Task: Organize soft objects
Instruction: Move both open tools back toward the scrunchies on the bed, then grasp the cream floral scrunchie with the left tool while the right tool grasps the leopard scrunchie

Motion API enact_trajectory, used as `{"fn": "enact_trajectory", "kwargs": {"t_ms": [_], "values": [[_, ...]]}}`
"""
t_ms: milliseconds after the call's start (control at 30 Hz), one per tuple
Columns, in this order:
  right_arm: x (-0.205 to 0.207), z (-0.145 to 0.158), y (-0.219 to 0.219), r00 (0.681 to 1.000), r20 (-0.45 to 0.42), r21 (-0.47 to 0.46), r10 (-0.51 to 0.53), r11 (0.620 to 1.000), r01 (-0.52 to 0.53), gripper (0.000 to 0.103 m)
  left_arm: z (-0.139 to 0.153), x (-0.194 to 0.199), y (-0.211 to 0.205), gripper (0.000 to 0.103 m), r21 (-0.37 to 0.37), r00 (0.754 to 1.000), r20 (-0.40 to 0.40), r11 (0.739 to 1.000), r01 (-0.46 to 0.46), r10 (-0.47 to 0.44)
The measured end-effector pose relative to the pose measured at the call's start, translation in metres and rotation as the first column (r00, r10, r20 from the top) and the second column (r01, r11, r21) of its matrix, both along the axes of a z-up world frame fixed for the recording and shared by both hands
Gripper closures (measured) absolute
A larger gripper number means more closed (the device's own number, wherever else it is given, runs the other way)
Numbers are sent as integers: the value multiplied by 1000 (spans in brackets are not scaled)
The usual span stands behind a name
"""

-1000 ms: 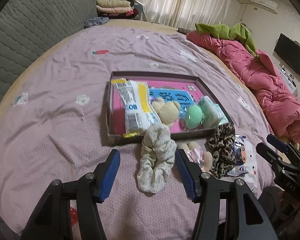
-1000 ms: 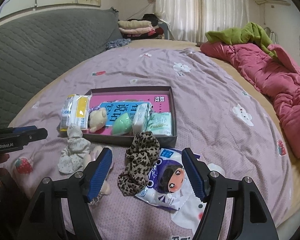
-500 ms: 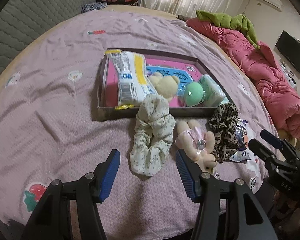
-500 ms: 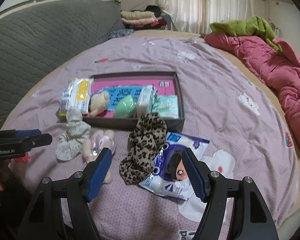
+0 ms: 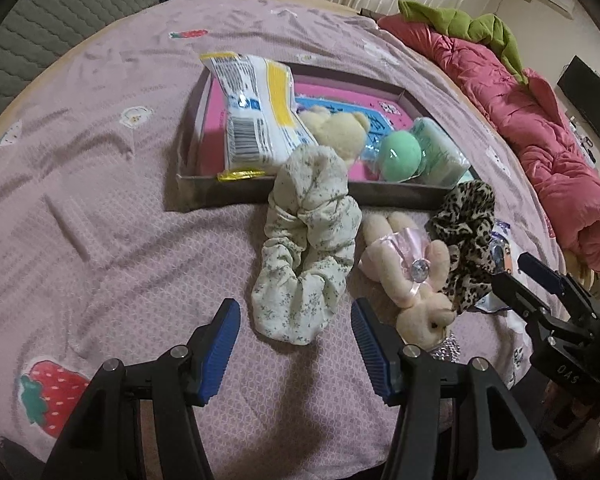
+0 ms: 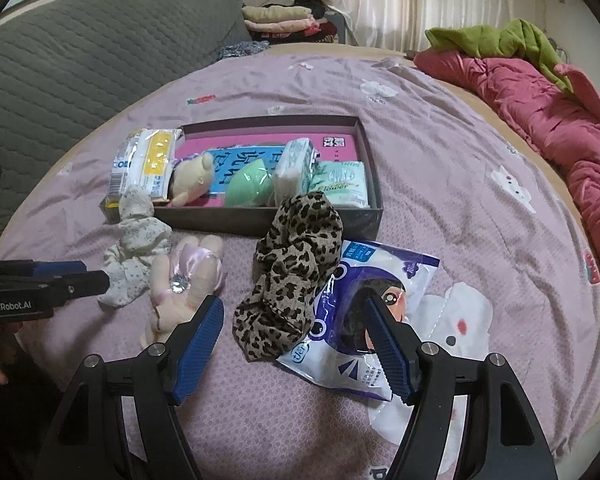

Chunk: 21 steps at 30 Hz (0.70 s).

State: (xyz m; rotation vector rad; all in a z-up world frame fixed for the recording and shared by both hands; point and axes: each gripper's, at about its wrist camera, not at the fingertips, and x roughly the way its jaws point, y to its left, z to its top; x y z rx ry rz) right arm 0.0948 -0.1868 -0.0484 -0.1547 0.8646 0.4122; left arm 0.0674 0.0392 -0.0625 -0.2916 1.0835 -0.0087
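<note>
From the left wrist view, we have come lower and closer over the last second: the floral scrunchie (image 5: pixel 308 240) now fills far more of the picture and lies just ahead of the left gripper (image 5: pixel 296 330), whose blue pads are spread wide with nothing between them. We read that as an approach to a first pick, not a grasp. The scrunchie's far end leans on the front wall of the dark box (image 5: pixel 228 190). Beside it lies one pink plush bunny (image 5: pixel 410 276), touching one leopard scrunchie (image 5: pixel 466 236). In the box we count one white-and-yellow packet (image 5: pixel 256 114) propped over its left rim, one cream teddy bear (image 5: pixel 340 128), one green sponge (image 5: pixel 400 156) and one pale green tissue pack (image 5: pixel 440 152).

From the right wrist view, we have likewise dropped nearer to the bedspread (image 6: pixel 480 208). The right gripper (image 6: pixel 294 344) is also spread and empty, its pads flanking the near end of the leopard scrunchie (image 6: pixel 296 276), which overlaps one purple cartoon-face pouch (image 6: pixel 364 312). This view corrects the box count: two tissue packs, one white (image 6: pixel 294 170) and one green-printed (image 6: pixel 342 184), plus the bear, the sponge and the packet. Outside the box we count four things: two scrunchies, one bunny, one pouch. The left gripper's fingertips enter at the left edge, beside the floral scrunchie.

We judge the sorting well under way, with those four left on the bed.
</note>
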Motion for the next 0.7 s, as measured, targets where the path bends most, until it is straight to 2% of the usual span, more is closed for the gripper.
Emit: {"fn": "enact_trajectory", "kwargs": {"t_ms": [500,667,700], "values": [[26,-30,18,1000,-2,-51,23,998,-23,29,-26,29,1,46,-26,999,-38,1000,-11,10],[32,-37,24,999,-5,-58,45,997,-46,55,-29,35,-1,46,-4,999,-34,1000,-8,8],[33,-38,25,999,-5,-64,46,997,-47,57,-30,36,-2,46,-2,999,-34,1000,-9,9]]}}
